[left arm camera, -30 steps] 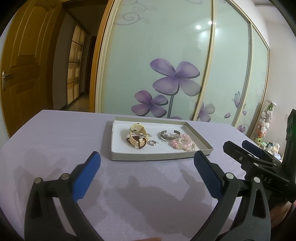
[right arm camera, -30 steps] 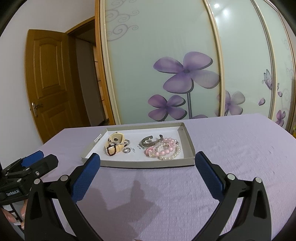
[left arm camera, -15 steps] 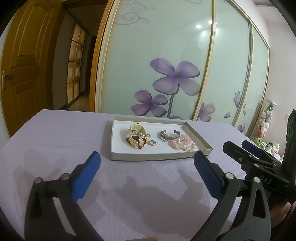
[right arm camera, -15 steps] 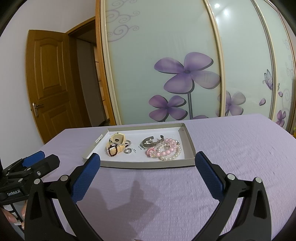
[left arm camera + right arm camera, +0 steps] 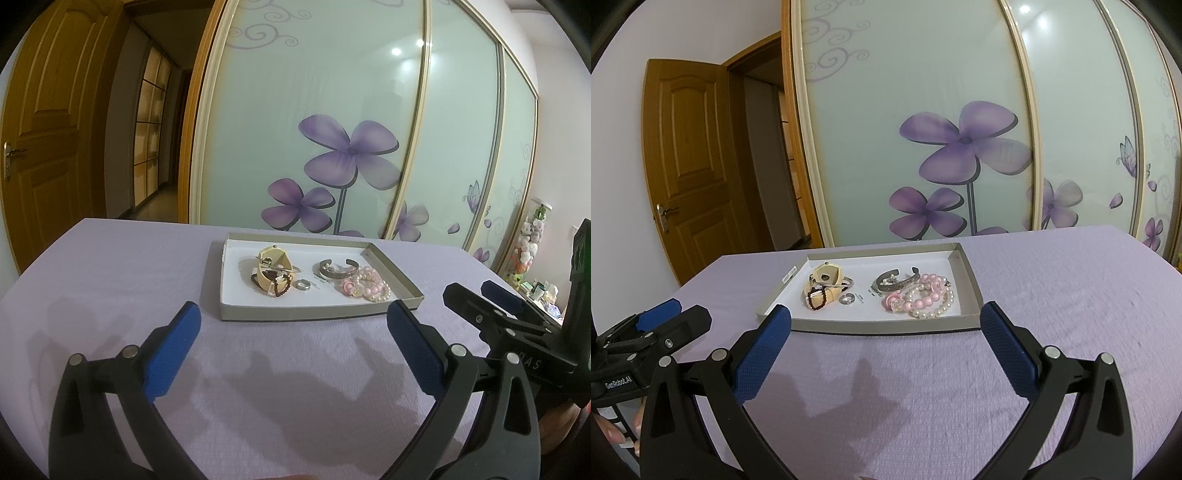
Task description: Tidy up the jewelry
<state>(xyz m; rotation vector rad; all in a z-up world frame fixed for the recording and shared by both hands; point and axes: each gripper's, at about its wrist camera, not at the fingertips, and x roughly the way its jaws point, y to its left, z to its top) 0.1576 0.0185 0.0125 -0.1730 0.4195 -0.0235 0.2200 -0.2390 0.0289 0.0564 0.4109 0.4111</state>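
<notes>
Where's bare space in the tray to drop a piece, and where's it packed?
Free: the tray's far strip along the back wall, and the near strip in front of the ring. Crowded: beige box with dark beads at left; cuff and pink-pearl bracelets piled at right.

A shallow tray [image 5: 317,314] sits at mid-frame on a cloth-covered table [image 5: 110,280]. In its left half lies a small box [image 5: 272,269] with a bead bracelet [image 5: 277,286] draped against its front. Just right of these is a ring [image 5: 303,284]. Right of centre lies a cuff bangle [image 5: 338,268], and in front of it, toward the tray's lower right corner, a heap of bead bracelets [image 5: 365,286]. Wardrobe doors [image 5: 332,110] stand behind the table, and a door [image 5: 40,122] fills the upper left.
</notes>
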